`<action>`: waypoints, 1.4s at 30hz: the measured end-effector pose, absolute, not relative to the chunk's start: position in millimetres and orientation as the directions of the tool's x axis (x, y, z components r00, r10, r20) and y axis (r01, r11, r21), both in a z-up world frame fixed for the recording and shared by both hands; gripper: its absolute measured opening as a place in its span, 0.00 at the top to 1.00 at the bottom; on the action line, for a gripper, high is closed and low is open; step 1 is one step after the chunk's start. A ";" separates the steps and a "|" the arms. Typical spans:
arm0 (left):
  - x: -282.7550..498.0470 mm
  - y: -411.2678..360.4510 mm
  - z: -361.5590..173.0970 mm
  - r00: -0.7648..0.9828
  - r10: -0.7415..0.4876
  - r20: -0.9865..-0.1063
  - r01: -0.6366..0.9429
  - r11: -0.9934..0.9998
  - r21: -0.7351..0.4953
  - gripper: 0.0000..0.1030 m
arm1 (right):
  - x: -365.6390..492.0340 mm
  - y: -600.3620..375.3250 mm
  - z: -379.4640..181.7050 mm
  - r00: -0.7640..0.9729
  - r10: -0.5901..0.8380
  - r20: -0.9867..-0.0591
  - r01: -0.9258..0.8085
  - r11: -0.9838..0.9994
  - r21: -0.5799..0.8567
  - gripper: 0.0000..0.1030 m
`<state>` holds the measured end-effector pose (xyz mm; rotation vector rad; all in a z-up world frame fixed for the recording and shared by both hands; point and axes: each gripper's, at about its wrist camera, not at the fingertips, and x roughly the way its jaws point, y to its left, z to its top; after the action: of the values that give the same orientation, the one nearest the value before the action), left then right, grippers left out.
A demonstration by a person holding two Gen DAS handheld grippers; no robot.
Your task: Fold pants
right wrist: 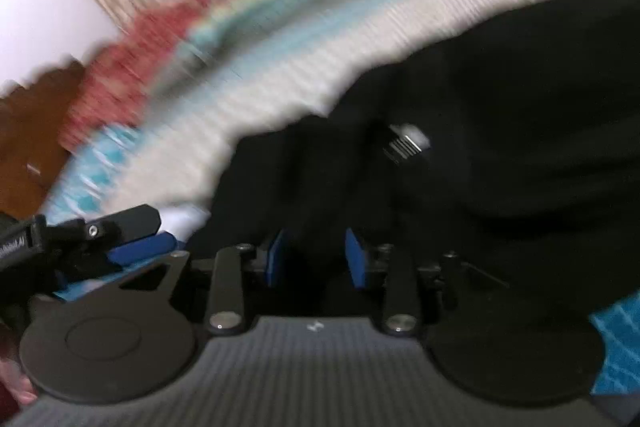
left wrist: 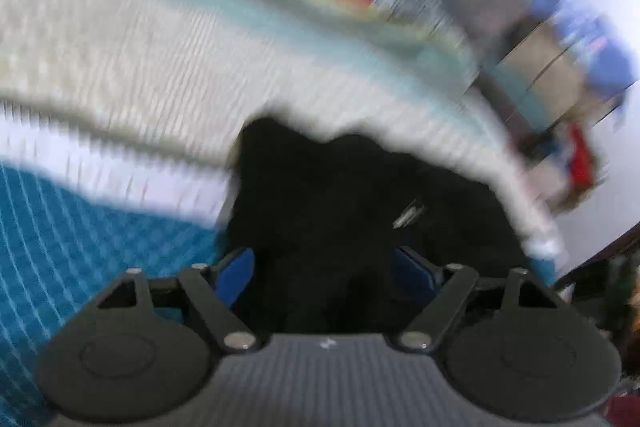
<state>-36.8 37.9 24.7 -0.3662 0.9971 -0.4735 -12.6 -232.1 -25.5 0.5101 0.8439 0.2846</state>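
- Your left gripper (left wrist: 324, 267) has its blue pads (left wrist: 236, 277) spread wide, with black pants (left wrist: 360, 195) fabric bunched between them; whether the pads press on it, you cannot tell through the blur.
- Your right gripper (right wrist: 316, 259) has its pads (right wrist: 356, 259) closer together, clamped on a fold of the pants (right wrist: 480, 115).
- The pants lie on a striped bedspread (left wrist: 140, 67) of white, pale teal and blue bands.
- A small metal fastening (right wrist: 408, 143) shows on the dark cloth.
- In the right wrist view, your left gripper (right wrist: 132, 243) sits just beside the right one.
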 end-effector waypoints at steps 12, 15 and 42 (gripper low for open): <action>-58.2 62.4 52.1 0.533 -0.575 -0.620 0.240 0.806 -0.541 0.19 | -48.6 -311.6 24.6 0.850 0.333 -0.409 -0.020 0.795 0.606 0.56; -53.6 63.8 66.5 0.558 -0.585 -0.588 0.248 0.794 -0.555 0.19 | -68.2 -354.0 30.4 0.915 0.167 -0.366 0.096 0.794 0.601 0.40; -54.6 43.6 72.2 0.522 -0.599 -0.607 0.237 0.786 -0.571 0.19 | -64.2 -409.8 0.0 0.875 0.047 -0.481 0.290 0.744 0.602 0.80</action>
<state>-54.6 43.6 72.2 -0.4522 0.8899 -0.5218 -64.2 -409.8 0.0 0.7263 0.4969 -0.1392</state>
